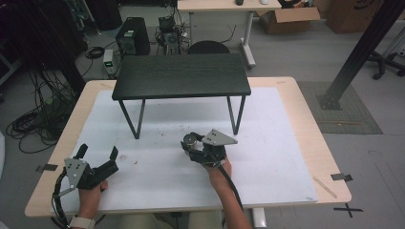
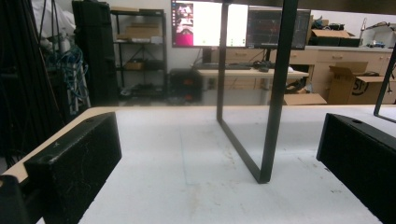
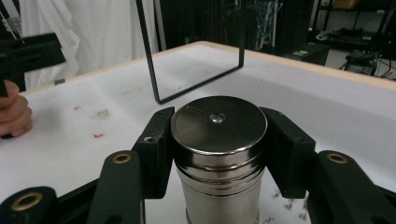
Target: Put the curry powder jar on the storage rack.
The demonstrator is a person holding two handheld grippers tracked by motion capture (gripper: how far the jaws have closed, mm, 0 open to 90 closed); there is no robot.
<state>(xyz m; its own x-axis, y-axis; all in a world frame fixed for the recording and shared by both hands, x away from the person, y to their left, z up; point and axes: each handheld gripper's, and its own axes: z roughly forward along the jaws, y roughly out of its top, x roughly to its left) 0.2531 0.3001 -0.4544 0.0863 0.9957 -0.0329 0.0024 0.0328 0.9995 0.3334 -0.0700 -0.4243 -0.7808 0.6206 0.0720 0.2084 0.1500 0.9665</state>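
The right gripper (image 3: 218,140) has its jaws clamped on the sides of a shiny steel canister (image 3: 218,154), standing upright on the white mat (image 1: 157,176) near the table's middle, just in front of the black shelf (image 1: 181,76). The left gripper (image 1: 98,155) rests wide open and empty near the front left corner. The grasp looks made; the next move probably calls for a straight lift, keeping the canister upright and clear of the shelf's legs

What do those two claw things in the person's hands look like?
Both are black. The left gripper and the right gripper each carry a grey three-cornered plate on top and trail a black cable. The right one has brass-coloured rivets. A pale wristband sits on the left wrist.
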